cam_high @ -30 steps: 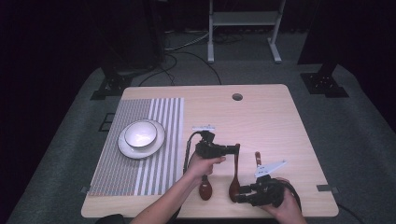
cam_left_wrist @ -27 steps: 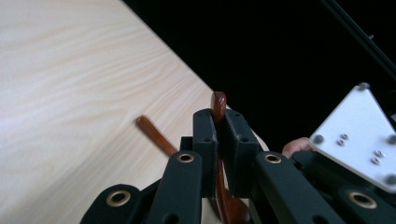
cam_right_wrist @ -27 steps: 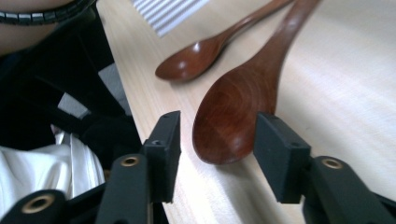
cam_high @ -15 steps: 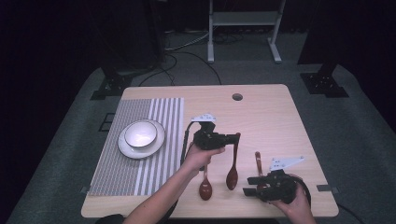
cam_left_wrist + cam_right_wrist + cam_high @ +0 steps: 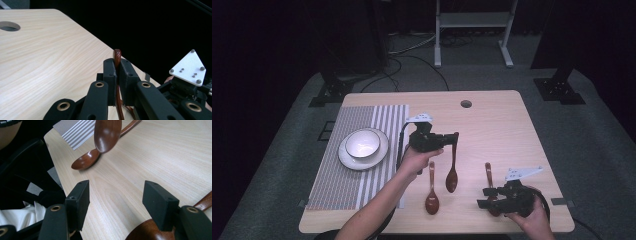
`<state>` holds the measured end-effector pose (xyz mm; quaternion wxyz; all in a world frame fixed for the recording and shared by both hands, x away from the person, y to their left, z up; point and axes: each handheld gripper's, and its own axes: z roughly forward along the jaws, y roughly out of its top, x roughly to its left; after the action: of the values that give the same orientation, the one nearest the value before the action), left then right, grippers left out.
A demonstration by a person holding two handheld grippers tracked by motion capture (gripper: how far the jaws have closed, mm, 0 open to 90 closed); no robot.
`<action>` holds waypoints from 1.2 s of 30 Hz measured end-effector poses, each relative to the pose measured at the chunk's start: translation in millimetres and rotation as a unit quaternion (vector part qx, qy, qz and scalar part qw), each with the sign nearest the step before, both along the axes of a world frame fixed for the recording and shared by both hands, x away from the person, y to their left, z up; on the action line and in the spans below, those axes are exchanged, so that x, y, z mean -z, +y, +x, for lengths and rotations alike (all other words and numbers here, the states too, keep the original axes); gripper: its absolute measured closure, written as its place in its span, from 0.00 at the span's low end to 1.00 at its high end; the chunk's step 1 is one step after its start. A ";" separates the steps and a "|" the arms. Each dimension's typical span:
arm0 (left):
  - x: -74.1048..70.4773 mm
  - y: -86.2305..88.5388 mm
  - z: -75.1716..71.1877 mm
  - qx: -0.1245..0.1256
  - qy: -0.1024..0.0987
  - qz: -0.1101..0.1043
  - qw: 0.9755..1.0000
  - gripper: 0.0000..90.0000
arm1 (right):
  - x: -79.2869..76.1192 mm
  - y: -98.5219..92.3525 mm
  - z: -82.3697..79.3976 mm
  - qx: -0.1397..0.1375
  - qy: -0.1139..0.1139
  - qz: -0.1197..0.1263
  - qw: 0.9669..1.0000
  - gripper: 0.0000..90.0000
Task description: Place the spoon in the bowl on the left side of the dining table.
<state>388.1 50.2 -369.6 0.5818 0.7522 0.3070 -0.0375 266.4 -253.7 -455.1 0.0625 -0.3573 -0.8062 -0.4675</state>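
Three brown wooden spoons are in play. My left gripper (image 5: 455, 138) (image 5: 117, 68) is shut on the handle of one spoon (image 5: 452, 175) (image 5: 117, 54), which hangs bowl-down above the table. A second spoon (image 5: 432, 197) (image 5: 86, 161) lies flat near the front edge. The third spoon (image 5: 487, 172) (image 5: 147, 232) lies at the right, its bowl beside my right gripper (image 5: 483, 198) (image 5: 117, 200). That gripper's jaws have just been opening and stand open over bare wood, with nothing between them. The hanging spoon's bowl (image 5: 107, 133) shows ahead of them.
A white bowl (image 5: 362, 142) sits on a white plate (image 5: 382, 150) on a striped placemat (image 5: 347, 180) at the table's left. A round cable hole (image 5: 466, 104) lies near the far edge. The table's front edge (image 5: 462, 227) runs just below the right hand.
My left gripper has risen and moved away from the front edge with the spoon hanging from it. My right gripper has drawn back to the right and its jaws stand wider.
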 end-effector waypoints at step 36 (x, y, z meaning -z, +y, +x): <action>-39.7 76.3 24.4 -0.095 -0.033 0.012 0.995 0.94 | 0.7 -5.7 1.2 0.004 0.006 0.001 1.000 0.39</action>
<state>412.5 126.5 -329.9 0.5832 0.7276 0.3581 0.0466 267.5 -259.4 -455.9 0.0656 -0.3632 -0.8039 -0.4664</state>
